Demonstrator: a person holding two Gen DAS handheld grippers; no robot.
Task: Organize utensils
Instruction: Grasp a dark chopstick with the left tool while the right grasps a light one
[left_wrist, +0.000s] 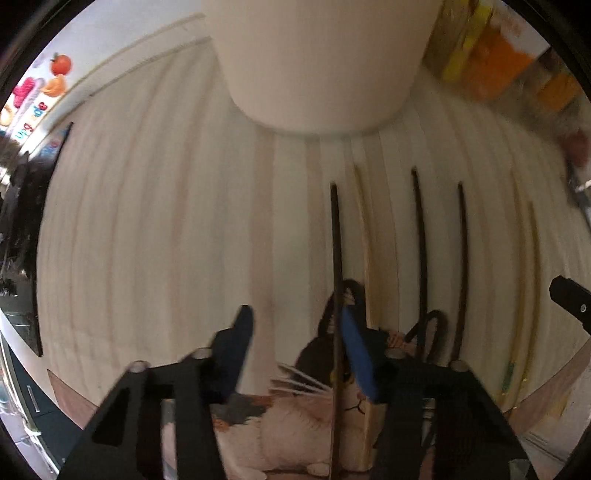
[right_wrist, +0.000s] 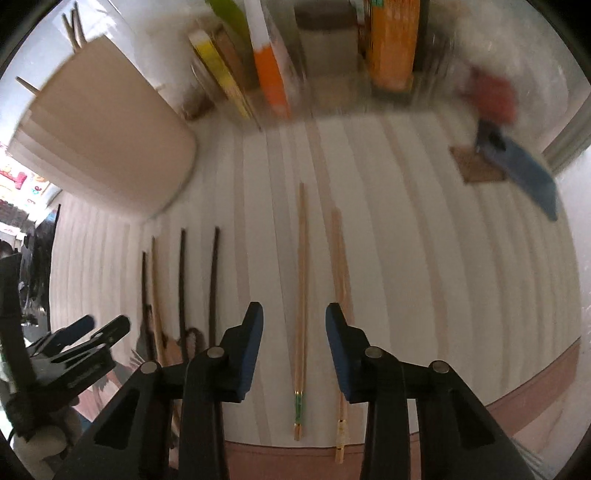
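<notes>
Several chopsticks lie side by side on a pale striped mat (left_wrist: 147, 229). In the left wrist view my left gripper (left_wrist: 299, 343) is open, with a dark chopstick (left_wrist: 335, 258) between its fingers, close to the right one. A light wooden chopstick (left_wrist: 365, 236) and two more dark ones (left_wrist: 421, 240) lie to its right. A cream holder cup (left_wrist: 317, 55) stands ahead. In the right wrist view my right gripper (right_wrist: 295, 343) is open over a light chopstick with a green end (right_wrist: 301, 295). Another light chopstick (right_wrist: 340, 295) lies under its right finger. The cup (right_wrist: 107, 140) holds some chopsticks.
Books and boxes (right_wrist: 269, 62) stand along the back wall. A blue and red object (right_wrist: 517, 162) sits at the mat's far right on a brown coaster. A cat-print item (left_wrist: 295, 406) lies under the near chopstick ends. The left gripper shows in the right wrist view (right_wrist: 92, 332).
</notes>
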